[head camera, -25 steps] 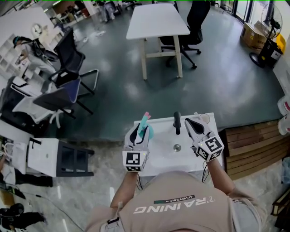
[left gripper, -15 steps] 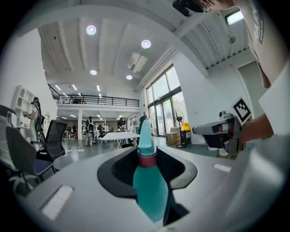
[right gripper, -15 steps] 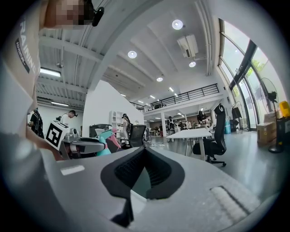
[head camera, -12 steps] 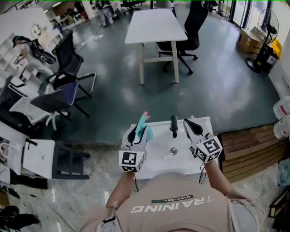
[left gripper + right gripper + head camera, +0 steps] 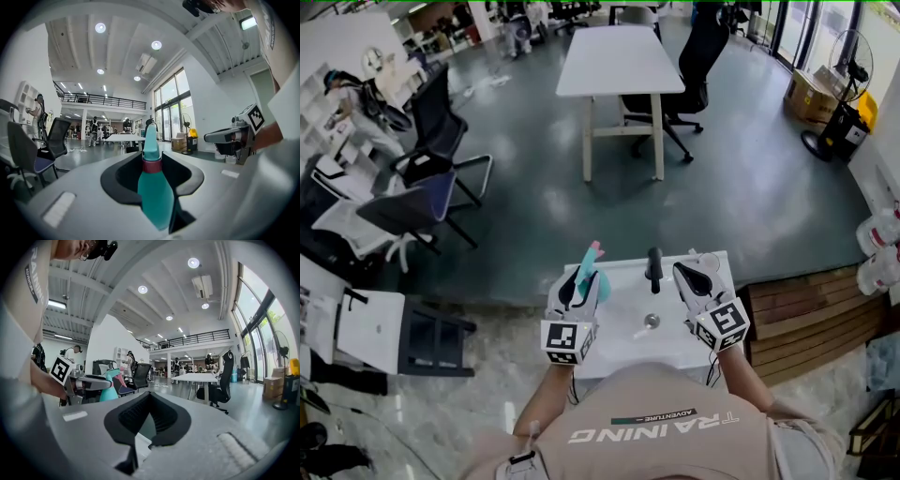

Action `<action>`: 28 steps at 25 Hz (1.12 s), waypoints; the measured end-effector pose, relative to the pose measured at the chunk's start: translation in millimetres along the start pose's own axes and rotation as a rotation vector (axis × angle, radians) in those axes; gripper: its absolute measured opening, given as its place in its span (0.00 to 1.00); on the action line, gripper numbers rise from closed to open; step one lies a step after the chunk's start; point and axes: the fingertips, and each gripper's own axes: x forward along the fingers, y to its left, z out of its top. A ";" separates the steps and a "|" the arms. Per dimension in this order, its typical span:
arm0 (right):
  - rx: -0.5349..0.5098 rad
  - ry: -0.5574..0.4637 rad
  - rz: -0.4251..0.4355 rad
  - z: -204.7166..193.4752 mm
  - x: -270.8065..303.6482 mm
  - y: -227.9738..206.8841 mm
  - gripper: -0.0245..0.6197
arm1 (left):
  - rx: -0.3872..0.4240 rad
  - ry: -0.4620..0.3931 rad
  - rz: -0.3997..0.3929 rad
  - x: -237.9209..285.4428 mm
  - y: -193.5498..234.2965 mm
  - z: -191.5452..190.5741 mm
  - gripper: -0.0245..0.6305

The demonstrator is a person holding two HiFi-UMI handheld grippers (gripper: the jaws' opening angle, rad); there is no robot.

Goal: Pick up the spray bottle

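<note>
**Left tool** [image 5: 577,286]: held level at the near left, its marker cube nearest the body. The jaws are pinched on the spray bottle [image 5: 152,192], with the pads pressed to either side of the teal body below the red collar [image 5: 151,165].

**Spray bottle:** it is carried in the left tool with its neck pointed away from the person, over the left edge of the sink [image 5: 619,323]. It is judged to be off any surface, since nothing is seen beneath it.

**Right tool** [image 5: 149,397]: held level at the near right, just beside the left tool but apart from it. The jaw tips are pressed together and nothing is held between them.

**Step in hand:** the pick-up is judged to be done or all but done. The next move calls only for a steady pinch and a level carry, so that the smooth, tapered body is not let slip forward.

**Sink:** white, directly below both tools, with a dark tap [image 5: 653,267] and a drain [image 5: 652,322] between them.

**Beyond:** grey floor and office chairs [image 5: 441,159] are noted, with distant people too small to describe.

**Hidden or unclear:**
- The bottle's base is sunk between the jaws.
- Its trigger cannot be made out in the left gripper view.
- Only the bottle's head and a pink tip are shown from above.
- How full the bottle is cannot be told.
</note>
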 end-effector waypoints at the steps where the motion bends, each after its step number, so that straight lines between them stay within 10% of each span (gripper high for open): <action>1: 0.002 0.003 -0.001 -2.1 -0.4 -0.2 0.04 | -0.002 0.004 0.002 0.2 0.7 -2.3 0.27; 28: 0.014 -0.027 -0.048 -13.4 -5.7 -9.1 0.04 | -0.023 0.010 0.014 5.1 4.8 -18.0 0.27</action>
